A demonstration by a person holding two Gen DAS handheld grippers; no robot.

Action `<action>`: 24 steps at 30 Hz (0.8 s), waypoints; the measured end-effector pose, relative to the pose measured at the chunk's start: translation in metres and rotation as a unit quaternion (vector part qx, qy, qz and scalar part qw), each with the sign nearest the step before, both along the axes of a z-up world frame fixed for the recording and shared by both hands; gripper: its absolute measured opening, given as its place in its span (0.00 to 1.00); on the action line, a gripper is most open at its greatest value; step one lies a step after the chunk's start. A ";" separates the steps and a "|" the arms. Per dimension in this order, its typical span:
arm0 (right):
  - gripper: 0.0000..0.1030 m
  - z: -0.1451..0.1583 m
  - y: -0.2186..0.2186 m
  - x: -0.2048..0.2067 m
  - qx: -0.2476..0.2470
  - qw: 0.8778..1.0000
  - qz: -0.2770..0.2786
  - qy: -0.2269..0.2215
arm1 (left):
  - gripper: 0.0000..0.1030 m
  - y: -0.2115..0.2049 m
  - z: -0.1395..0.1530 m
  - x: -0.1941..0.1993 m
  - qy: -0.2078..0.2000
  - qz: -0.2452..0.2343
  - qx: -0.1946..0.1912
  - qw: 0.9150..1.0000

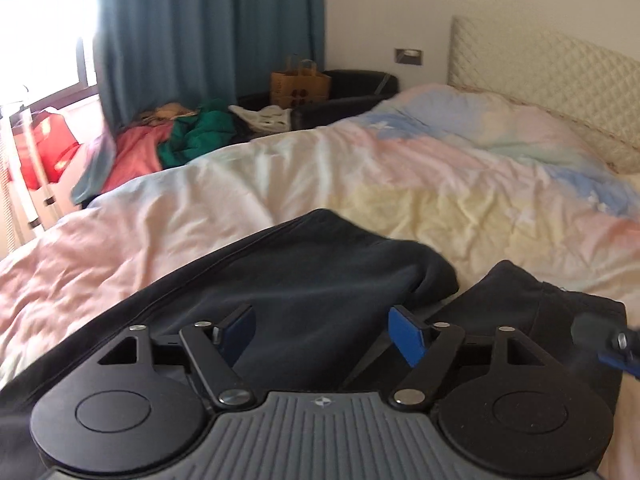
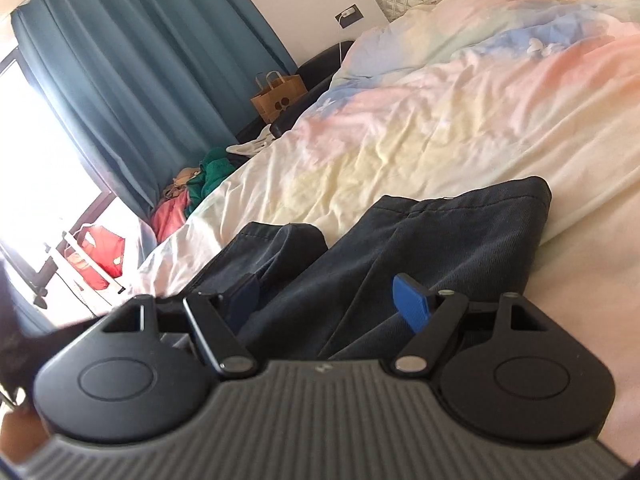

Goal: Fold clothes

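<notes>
Dark navy trousers point(image 1: 312, 276) lie on the pastel duvet point(image 1: 360, 168), their two legs stretching away from me; they also show in the right wrist view point(image 2: 420, 240). My left gripper point(image 1: 324, 336) is open, its blue pads point(image 1: 406, 336) wide apart just above the left leg. My right gripper point(image 2: 330, 302) is open over the right leg, blue pads point(image 2: 412, 304) apart, nothing held. A blurred part of the right gripper point(image 1: 620, 348) shows at the right edge of the left wrist view.
The duvet point(image 2: 440, 112) covers the bed up to a quilted headboard point(image 1: 552, 72). Beyond the bed's far side lie a heap of pink and green clothes point(image 1: 176, 140), a paper bag point(image 1: 298, 82), a dark sofa point(image 1: 352, 92) and a blue curtain point(image 1: 208, 24).
</notes>
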State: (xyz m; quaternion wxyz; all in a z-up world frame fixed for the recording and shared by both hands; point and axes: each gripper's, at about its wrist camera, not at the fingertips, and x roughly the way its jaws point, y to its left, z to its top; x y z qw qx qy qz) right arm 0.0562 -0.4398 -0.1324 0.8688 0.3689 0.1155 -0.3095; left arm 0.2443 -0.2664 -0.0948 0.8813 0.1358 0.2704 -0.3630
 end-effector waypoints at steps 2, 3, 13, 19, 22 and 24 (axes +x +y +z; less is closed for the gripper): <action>0.75 0.001 0.001 0.000 0.007 1.000 0.012 -0.005 | 0.78 0.069 0.003 -0.015 -0.005 0.057 0.010 0.998; 0.75 0.001 0.002 0.001 0.010 1.000 0.019 -0.008 | 0.78 0.098 0.004 -0.024 -0.013 0.085 0.023 0.996; 0.68 0.008 -0.002 0.027 0.100 0.986 0.125 -0.041 | 0.73 0.300 0.001 -0.060 -0.008 0.274 -0.006 0.962; 0.69 -0.007 -0.052 0.094 0.225 0.962 0.140 -0.059 | 0.73 0.294 -0.017 -0.045 -0.023 0.244 0.009 0.969; 0.69 -0.020 -0.069 0.117 0.229 0.966 0.113 -0.047 | 0.71 0.292 -0.029 -0.036 -0.020 0.245 0.015 0.969; 0.69 -0.031 -0.077 0.133 0.224 0.968 0.105 -0.029 | 0.66 0.294 -0.033 -0.028 -0.011 0.253 0.006 0.967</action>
